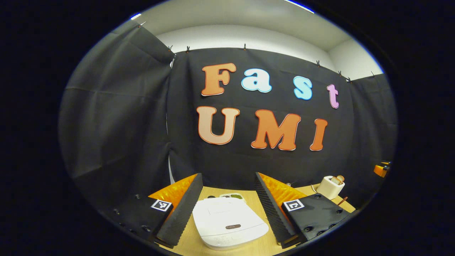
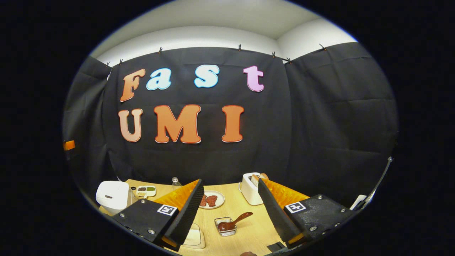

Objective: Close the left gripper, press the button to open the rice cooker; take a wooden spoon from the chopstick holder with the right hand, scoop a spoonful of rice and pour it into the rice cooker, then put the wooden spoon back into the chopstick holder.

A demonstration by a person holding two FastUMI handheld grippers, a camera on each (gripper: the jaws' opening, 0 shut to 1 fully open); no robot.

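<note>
With the left claw [image 1: 227, 202] spread wide above the closed rice cooker [image 1: 229, 222] directly ahead, and the right claw [image 2: 229, 206] likewise open, pressing the button [image 1: 233, 226] unclosed risks straddling it.

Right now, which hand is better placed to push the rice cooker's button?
Left. The left hand-held gripper hangs open straight over the closed white rice cooker, its dark oval button between the fingers. From the right hand-held gripper, the cooker sits far off to the side.
</note>
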